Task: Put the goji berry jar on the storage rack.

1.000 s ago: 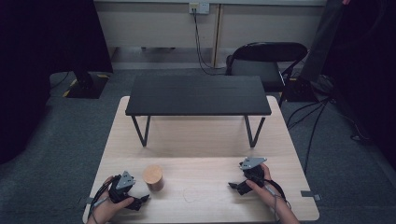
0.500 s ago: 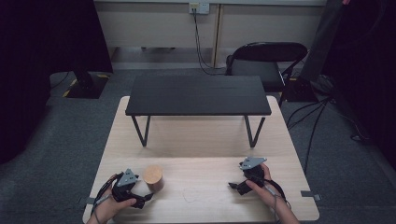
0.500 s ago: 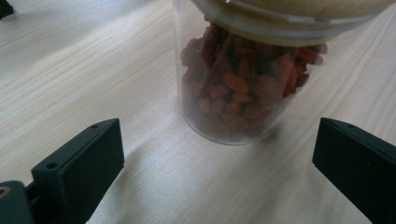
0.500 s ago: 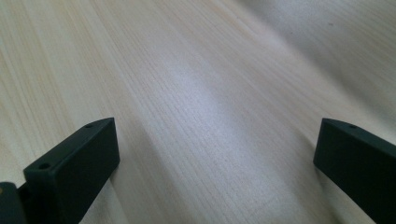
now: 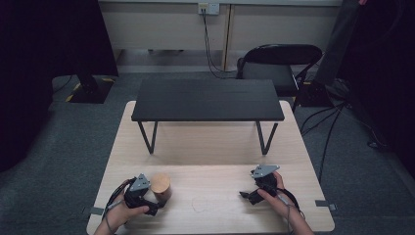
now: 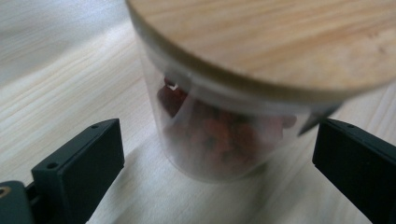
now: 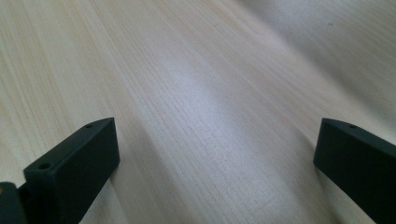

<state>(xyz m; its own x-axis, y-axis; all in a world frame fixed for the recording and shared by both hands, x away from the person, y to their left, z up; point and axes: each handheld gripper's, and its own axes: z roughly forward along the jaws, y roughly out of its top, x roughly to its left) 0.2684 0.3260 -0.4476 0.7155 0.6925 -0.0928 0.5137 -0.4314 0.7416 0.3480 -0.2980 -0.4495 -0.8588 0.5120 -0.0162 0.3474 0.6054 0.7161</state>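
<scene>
This looks like a lab or office room: grey carpet floor (image 5: 58,147), a light wooden table (image 5: 210,147) with a low black metal bench (image 5: 208,100), a black folding chair (image 5: 279,63), loose black cables (image 5: 337,122) and a wall socket (image 5: 208,8).

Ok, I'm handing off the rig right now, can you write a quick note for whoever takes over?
Left gripper: open, jaws on either side of the jar, not yet closed on it; gaps show on both sides.
Right gripper: open, holding nothing, low over bare table at the near right.
Jar: glass, wooden lid on, reddish-brown contents, standing upright on the light wooden table at the near left.
Small black table: standing farther back on the wooden table, nothing on top.
Done: left gripper lined up around the jar.
Left: probably close on the jar and lift; nothing has been grasped yet.
</scene>
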